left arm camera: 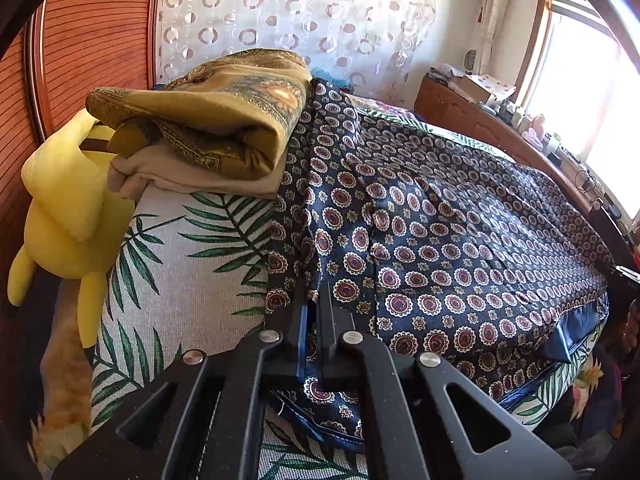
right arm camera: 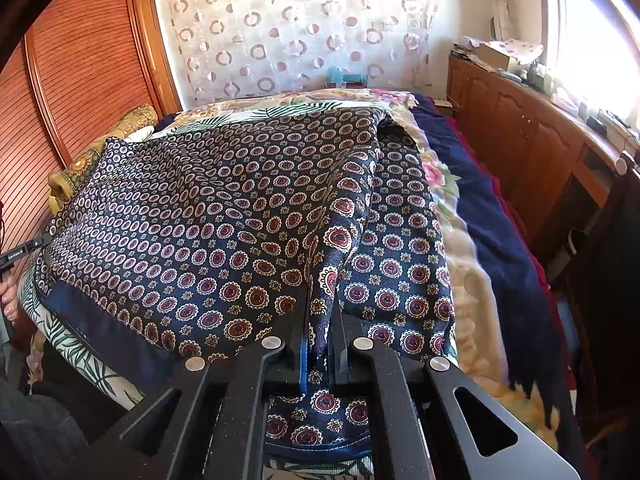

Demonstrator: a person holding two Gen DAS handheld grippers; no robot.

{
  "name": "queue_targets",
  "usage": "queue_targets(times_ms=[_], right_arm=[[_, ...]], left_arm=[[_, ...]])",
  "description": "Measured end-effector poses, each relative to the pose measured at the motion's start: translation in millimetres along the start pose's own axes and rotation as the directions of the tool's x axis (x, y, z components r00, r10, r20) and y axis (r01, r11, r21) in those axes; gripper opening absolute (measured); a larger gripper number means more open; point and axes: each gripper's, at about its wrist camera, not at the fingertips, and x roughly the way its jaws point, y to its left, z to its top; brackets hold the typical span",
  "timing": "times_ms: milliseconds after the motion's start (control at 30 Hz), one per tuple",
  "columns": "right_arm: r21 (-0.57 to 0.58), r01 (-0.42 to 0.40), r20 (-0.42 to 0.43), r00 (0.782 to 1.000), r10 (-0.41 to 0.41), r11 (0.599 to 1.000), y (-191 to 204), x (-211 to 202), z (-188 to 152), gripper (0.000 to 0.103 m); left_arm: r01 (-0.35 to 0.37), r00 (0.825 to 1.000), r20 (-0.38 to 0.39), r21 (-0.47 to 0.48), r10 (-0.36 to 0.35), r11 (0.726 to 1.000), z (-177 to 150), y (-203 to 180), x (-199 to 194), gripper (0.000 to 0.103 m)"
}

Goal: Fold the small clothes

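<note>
A navy garment with a red and cream medallion print (left arm camera: 440, 240) lies spread across the bed; it also fills the right wrist view (right arm camera: 224, 216). My left gripper (left arm camera: 314, 300) is shut on a fold of its near left edge, cloth hanging between and below the jaws. My right gripper (right arm camera: 322, 312) is shut on a raised ridge of the same garment near its right side, with its hem hanging below. The left gripper's tip shows at the far left of the right wrist view (right arm camera: 24, 250).
A folded olive patterned cloth on a beige one (left arm camera: 208, 128) sits at the bed's head, beside a yellow plush toy (left arm camera: 68, 216). The leaf-print bedspread (left arm camera: 180, 272) lies underneath. A wooden headboard (left arm camera: 80, 40) is left; wooden cabinets (right arm camera: 528, 132) and a window are right. A navy blanket (right arm camera: 492, 216) lies alongside.
</note>
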Motion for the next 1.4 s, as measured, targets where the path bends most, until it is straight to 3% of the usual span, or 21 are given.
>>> queue_targets(times_ms=[100, 333, 400, 533, 700, 867, 1067, 1100, 1133, 1233, 1400], right_arm=[[-0.022, 0.027, 0.023, 0.999, -0.026, 0.999, 7.0, -12.0, -4.6, 0.012], [-0.052, 0.094, 0.107, 0.99, -0.088, 0.994, 19.7, -40.1, 2.7, 0.046], [-0.056, 0.089, 0.128, 0.988, -0.081, 0.994, 25.6, -45.8, 4.1, 0.049], [-0.09, 0.031, 0.126, 0.992, -0.019, 0.995, 49.9, -42.0, 5.0, 0.064], [-0.178, -0.076, 0.058, 0.994, 0.087, 0.981, 93.8, -10.6, -1.7, 0.064], [-0.253, -0.115, 0.016, 0.992, 0.124, 0.961, 139.6, 21.1, -5.2, 0.064], [-0.24, -0.113, -0.03, 0.994, 0.109, 0.964, 158.5, 50.6, -7.6, 0.065], [-0.244, -0.107, -0.029, 0.994, 0.103, 0.964, 155.9, 53.8, -7.2, 0.069], [-0.257, -0.098, -0.02, 0.995, 0.096, 0.962, 155.4, 54.4, -8.8, 0.073], [-0.256, -0.101, -0.014, 0.995, 0.1, 0.961, 157.7, 61.0, -7.9, 0.083], [-0.243, -0.089, 0.015, 0.995, 0.095, 0.966, 155.6, 60.9, -15.1, 0.088]], left_arm=[[-0.008, 1.0, -0.003, 0.006, 0.008, 1.0, -2.0, -0.1, 1.3, 0.003], [-0.012, 1.0, 0.002, 0.007, 0.012, 1.0, -3.2, -0.5, 1.2, 0.003], [-0.014, 1.0, 0.003, 0.01, 0.014, 1.0, -3.0, -0.2, 0.9, 0.003], [-0.015, 1.0, 0.005, 0.009, 0.015, 1.0, -3.7, -0.5, 0.6, 0.003], [-0.016, 1.0, 0.005, 0.013, 0.016, 1.0, -2.8, -0.6, 0.8, 0.003], [-0.016, 1.0, 0.006, 0.014, 0.016, 1.0, -2.7, -0.6, 0.6, 0.003], [-0.007, 1.0, 0.003, -0.004, 0.007, 1.0, -1.6, 0.4, 0.7, 0.003], [-0.006, 1.0, 0.001, -0.011, 0.006, 1.0, -1.1, 0.9, 0.3, 0.004], [-0.007, 1.0, 0.002, -0.014, 0.007, 1.0, -0.3, 1.4, -1.4, 0.006], [-0.026, 0.999, 0.034, -0.014, 0.026, 1.0, 1.8, 2.5, -10.9, 0.024], [-0.021, 0.998, 0.063, -0.033, 0.023, 0.999, 6.7, 9.3, -21.8, 0.057]])
